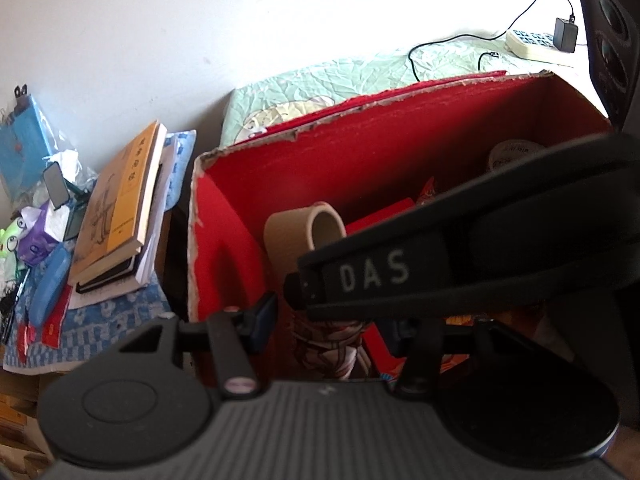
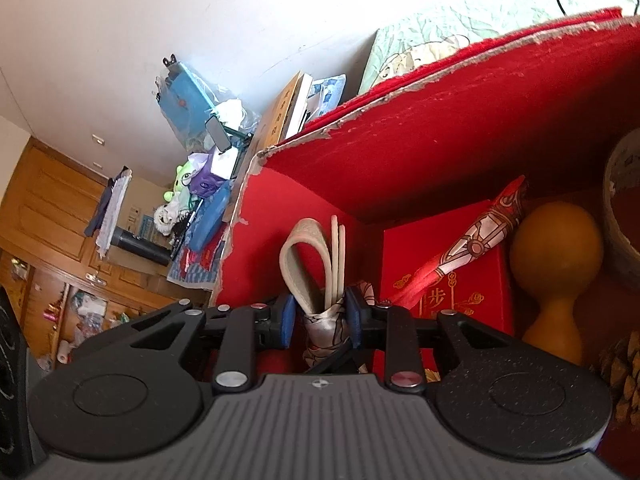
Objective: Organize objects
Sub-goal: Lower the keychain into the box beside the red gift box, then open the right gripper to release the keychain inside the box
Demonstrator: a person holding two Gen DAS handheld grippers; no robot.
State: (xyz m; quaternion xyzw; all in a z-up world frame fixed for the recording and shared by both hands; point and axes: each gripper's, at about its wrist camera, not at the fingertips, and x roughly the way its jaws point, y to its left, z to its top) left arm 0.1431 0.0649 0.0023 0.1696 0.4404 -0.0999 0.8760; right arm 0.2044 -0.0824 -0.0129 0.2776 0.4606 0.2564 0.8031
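Observation:
An open red cardboard box (image 1: 224, 216) fills both views. A bundle of silvery patterned cloth (image 2: 324, 332) stands inside it, with a beige loop (image 2: 300, 260) and cream sticks poking out of its top. My right gripper (image 2: 320, 320) is shut on this bundle, its blue pads pressing both sides. In the left wrist view the right gripper (image 1: 296, 292) reaches in from the right as a black body. Below it my left gripper (image 1: 328, 326) stands open, with the cloth bundle (image 1: 332, 344) between its fingers and gaps on both sides.
The box also holds a flat red case with gold print (image 2: 460, 280), a folded red patterned piece (image 2: 480, 240), a yellow gourd (image 2: 556, 264), a round tub (image 2: 624, 208) and a pine cone (image 2: 628, 380). Stacked books (image 1: 120, 208) lie left of the box; a power strip (image 1: 536, 46) lies behind.

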